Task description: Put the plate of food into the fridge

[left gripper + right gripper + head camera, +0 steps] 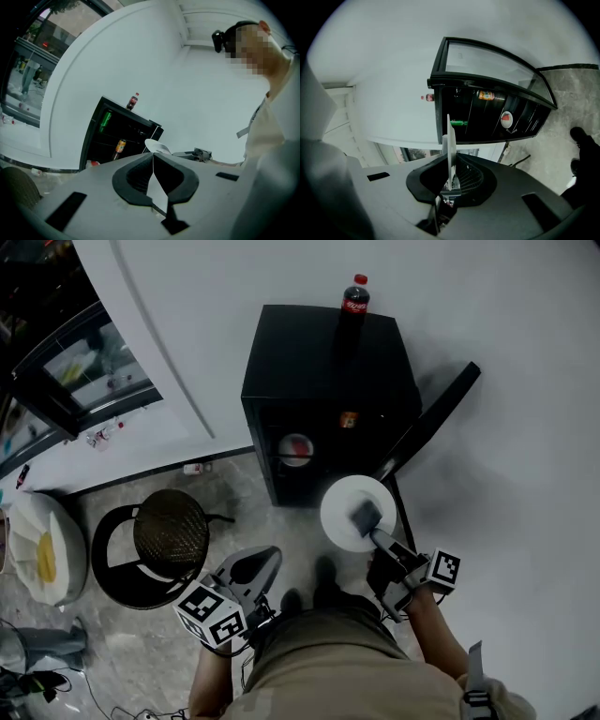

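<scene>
Right gripper (367, 519) clamped on plate (337, 519); left gripper (257, 564) jaws together; fridge (314, 371) open, grey floor (234, 512), white wall (281, 277).

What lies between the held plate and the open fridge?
Nothing. In the right gripper view, the plate in the right gripper faces the open fridge with only air between.

Curved white wall, grey stone floor, that's your corner

You've got a smooth white wall (234, 296) sweeping round in front of you and a mottled grey stone floor (234, 507) underfoot. A round black stool (169, 532) with a woven seat sits on your left, with a white cushion (37, 554) past it. There's a dark-framed window (84, 371) far left, and a small bottle (195, 468) lying at the wall's foot.
</scene>
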`<action>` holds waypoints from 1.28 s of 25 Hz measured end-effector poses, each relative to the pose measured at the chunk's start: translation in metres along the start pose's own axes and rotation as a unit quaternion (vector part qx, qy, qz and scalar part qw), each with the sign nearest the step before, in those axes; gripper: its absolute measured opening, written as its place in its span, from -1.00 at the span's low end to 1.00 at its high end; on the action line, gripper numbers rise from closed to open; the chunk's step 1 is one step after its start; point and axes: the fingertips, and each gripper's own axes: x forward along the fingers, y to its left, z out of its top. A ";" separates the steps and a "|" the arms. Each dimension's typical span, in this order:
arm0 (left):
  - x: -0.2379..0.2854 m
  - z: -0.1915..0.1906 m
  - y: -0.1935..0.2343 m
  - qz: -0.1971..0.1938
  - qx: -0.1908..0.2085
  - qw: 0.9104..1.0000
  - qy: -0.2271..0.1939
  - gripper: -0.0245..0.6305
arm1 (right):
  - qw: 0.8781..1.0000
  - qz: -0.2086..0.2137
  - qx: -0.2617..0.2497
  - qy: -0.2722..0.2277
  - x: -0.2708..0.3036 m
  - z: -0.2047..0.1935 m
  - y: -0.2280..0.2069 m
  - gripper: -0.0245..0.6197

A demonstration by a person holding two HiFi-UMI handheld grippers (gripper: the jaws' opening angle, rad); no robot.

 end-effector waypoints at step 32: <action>0.041 -0.008 0.004 0.008 -0.007 0.999 0.036 -0.89 | 0.999 -0.006 -0.011 -0.032 0.087 0.078 -0.042 -0.82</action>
